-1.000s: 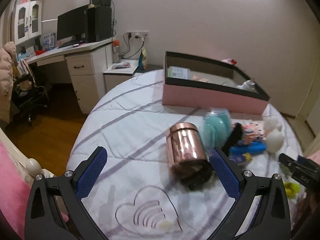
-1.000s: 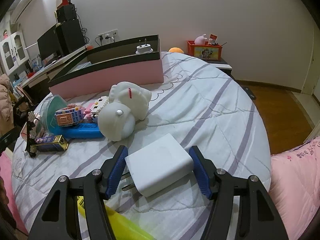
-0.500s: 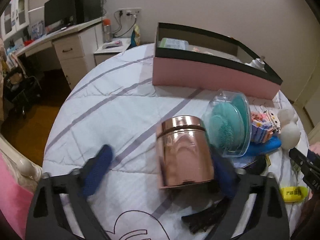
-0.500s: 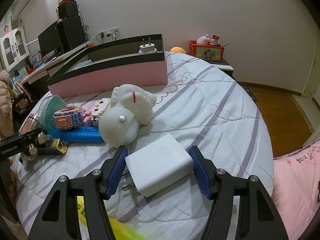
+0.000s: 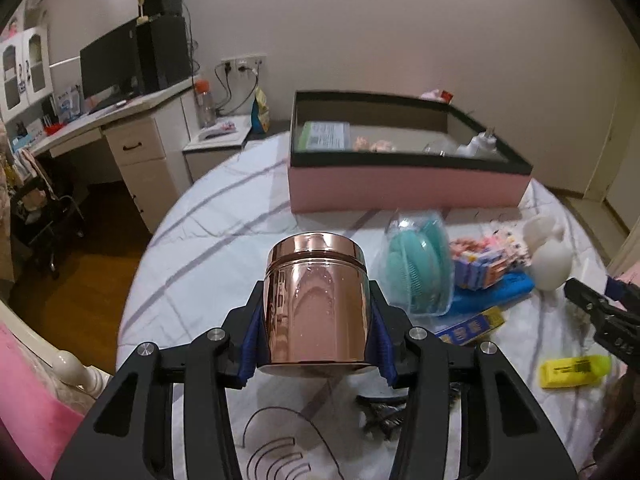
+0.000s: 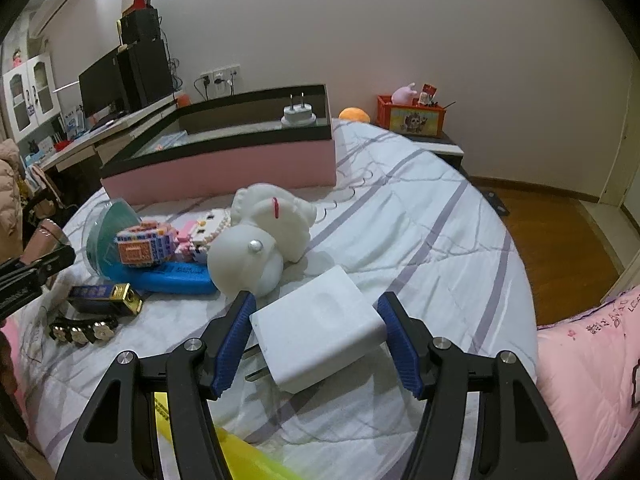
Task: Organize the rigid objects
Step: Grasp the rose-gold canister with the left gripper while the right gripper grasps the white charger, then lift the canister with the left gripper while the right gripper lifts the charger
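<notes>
The left tool point(image 5: 318, 332) has just squeezed in from wide apart and now pinches the shiny copper can point(image 5: 316, 304) above the bed point(image 5: 208, 232), so it can go to the pink box point(image 5: 404, 188), while the right tool point(image 6: 316, 340) hugs the white charger point(image 6: 320, 332).

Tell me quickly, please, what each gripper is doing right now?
Left gripper: jaws just closed, pads pressed on the copper canister.
Right gripper: closed on the white charger.
</notes>
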